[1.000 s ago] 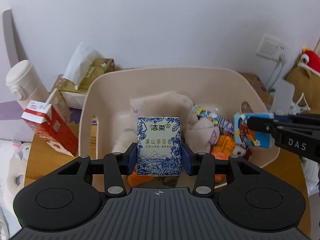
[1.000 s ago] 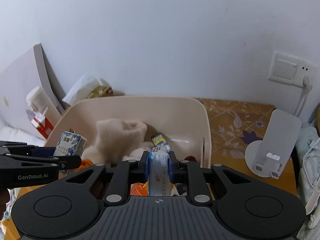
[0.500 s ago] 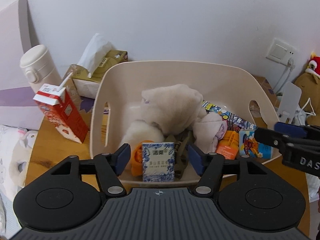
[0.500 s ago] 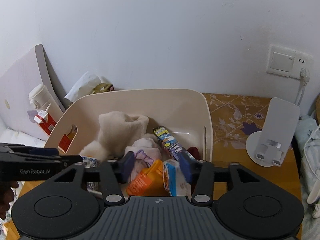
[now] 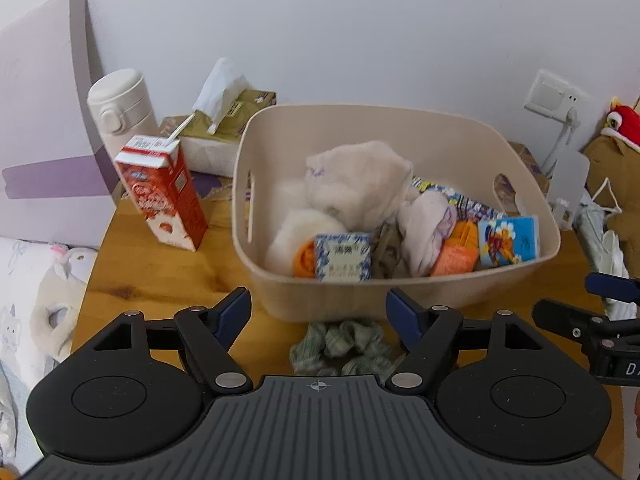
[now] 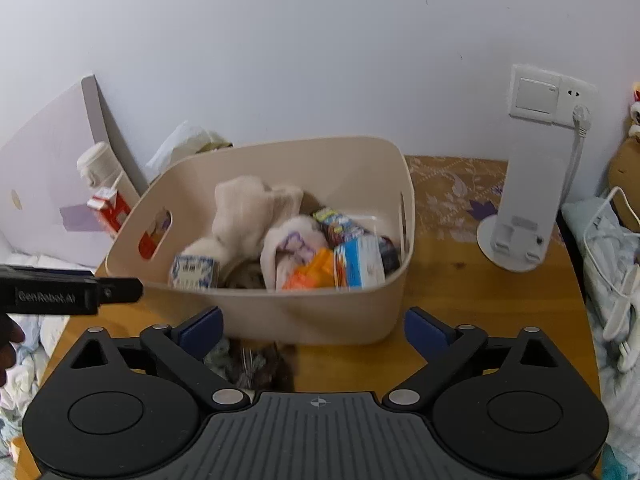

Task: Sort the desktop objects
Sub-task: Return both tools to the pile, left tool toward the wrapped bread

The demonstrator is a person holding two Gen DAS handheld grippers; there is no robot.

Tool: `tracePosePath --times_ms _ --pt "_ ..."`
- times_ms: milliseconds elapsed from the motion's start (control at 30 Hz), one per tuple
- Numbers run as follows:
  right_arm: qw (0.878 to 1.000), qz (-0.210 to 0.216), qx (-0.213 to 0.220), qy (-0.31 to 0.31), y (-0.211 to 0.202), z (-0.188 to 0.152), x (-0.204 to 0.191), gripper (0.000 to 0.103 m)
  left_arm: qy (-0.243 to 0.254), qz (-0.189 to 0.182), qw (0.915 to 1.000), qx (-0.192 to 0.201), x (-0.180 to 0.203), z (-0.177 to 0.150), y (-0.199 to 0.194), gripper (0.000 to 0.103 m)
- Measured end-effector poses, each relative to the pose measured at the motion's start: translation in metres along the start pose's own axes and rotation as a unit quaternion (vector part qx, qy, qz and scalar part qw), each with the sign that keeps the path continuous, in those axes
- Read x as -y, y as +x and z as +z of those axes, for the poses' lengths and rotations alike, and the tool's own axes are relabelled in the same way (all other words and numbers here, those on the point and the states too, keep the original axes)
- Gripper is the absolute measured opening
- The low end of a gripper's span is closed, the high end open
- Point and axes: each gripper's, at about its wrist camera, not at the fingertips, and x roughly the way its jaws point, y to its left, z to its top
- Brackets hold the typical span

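Left wrist view: the left gripper (image 5: 318,314) hangs over the wooden table (image 5: 160,272) in front of the beige bin (image 5: 400,292), fingers spread wide, nothing between them.
Right wrist view: the right gripper (image 6: 314,326) is likewise wide open and empty, short of the bin's near wall.
Blue-and-white tissue pack (image 5: 343,256): lying inside the bin at the near left, against the orange item (image 5: 304,258) and the cream plush (image 5: 356,184).
Cartoon tissue pack (image 5: 508,241): inside the bin at the near right corner, beside the orange box (image 5: 454,256).
In the way: a crumpled greenish cloth (image 5: 340,344) lies on the table just before the bin, between the left gripper's fingers; a dark brown clump (image 6: 264,364) lies beside it.
Around: red milk carton (image 5: 162,192) with a straw stands left of the bin; white flask (image 5: 122,108) and tissue box (image 5: 224,128) behind it; a white stand (image 6: 528,208) to the right, well apart.
Since a second ago: each gripper then clamped its pack above the bin; both packs now lie inside, and both grippers have opened and pulled back from the bin.
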Motion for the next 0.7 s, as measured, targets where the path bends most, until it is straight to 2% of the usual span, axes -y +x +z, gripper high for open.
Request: tracePosePath --times_ms 400,700 --pt "0.998 -0.025 -0.062 -0.001 0.008 -0.052 -0.004 0.103 0.021 0.003 0.9989 -0.041 -0.018 -0.042 0.004 0.076" --pt "0.994 -0.040 -0.104 -0.003 0.022 -0.074 -0.002 0.103 0.044 0.005 0.9966 -0.070 -0.020 -0.066 0.017 0.076"
